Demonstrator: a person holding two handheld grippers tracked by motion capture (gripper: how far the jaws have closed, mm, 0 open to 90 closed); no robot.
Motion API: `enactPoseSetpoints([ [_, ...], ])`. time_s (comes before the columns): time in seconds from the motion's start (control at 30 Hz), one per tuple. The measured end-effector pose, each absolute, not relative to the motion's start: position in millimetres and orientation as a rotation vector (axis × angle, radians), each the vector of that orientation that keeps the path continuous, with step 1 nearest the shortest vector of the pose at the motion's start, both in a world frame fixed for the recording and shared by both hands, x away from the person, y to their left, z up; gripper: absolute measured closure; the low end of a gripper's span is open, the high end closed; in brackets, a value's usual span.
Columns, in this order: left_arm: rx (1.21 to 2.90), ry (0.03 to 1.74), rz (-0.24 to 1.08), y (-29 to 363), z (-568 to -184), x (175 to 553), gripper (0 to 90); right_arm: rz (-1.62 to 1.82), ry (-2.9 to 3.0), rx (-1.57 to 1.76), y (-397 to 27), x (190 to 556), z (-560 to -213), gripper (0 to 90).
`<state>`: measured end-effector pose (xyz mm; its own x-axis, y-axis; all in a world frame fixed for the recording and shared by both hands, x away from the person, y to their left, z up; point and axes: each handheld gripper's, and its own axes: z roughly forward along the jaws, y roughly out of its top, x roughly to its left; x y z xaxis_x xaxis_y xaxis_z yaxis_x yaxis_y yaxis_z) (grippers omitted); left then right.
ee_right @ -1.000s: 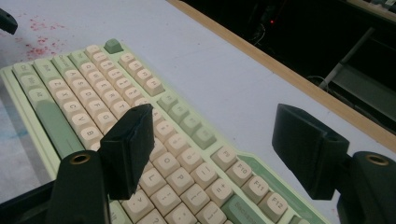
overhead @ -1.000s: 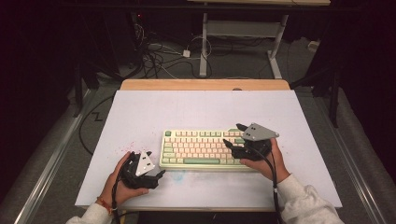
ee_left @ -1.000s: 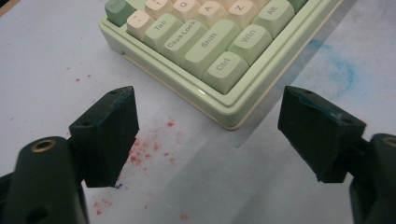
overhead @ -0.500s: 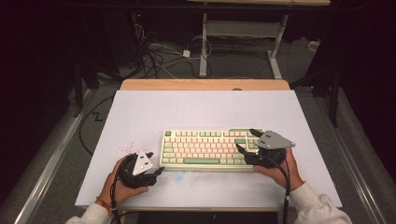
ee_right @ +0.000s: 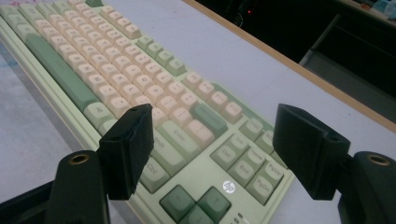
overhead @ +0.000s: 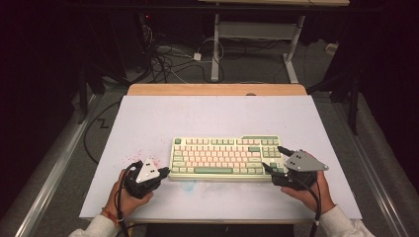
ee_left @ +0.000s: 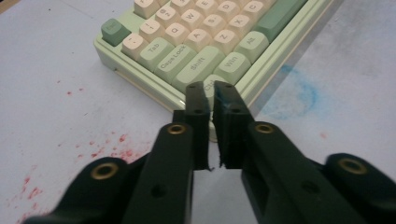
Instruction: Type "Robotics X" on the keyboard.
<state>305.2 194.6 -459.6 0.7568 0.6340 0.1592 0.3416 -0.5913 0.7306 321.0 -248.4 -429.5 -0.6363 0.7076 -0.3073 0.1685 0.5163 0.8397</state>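
Keyboard (overhead: 225, 157) first: it lies flat near the front middle of the surface (overhead: 217, 116), long side toward the person, a pale green case with cream and green keycaps. To my eye it is a stiff, fairly weighty slab that will not bend, though the smooth plastic could slip and the keycaps could pop off if pinched. The short ends of the case look like the safest places to take hold, one at each side, rather than the keys.

At its left front corner sits the left gripper (ee_left: 213, 100), whose jaws have just been closing and now stand together with only a sliver between them and nothing caught, tips right at the case edge by the bottom-row keys. The right gripper (ee_right: 212, 140) hangs at the right end with jaws wide apart over the arrow keys, holding nothing.

That white surface is smooth, with red specks (overhead: 143, 157) and a faint blue smudge (ee_left: 299, 91). Beyond it the room is dark, with cables (overhead: 170, 61) on the floor and a desk frame (overhead: 257, 32) behind.
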Motion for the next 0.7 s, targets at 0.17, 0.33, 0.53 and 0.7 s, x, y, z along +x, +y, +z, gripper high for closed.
enactPoseSetpoints([
  [0.17,2.244,0.722,0.518,191.9,-455.8,304.9,87.6,1.085,2.1,0.721,-254.3,311.3,-435.8,29.1],
  [0.33,2.231,0.737,0.499,188.4,-451.5,306.2,87.6,1.075,2.099,0.732,-259.3,305.8,-439.9,28.8],
  [0.53,2.242,0.738,0.473,177.8,-449.4,311.8,87.5,1.074,2.101,0.74,-261.7,300.8,-442.0,28.5],
  [0.7,2.248,0.727,0.447,164.2,-446.2,321.3,87.4,1.073,2.111,0.736,-259.5,299.6,-443.9,28.3],
])
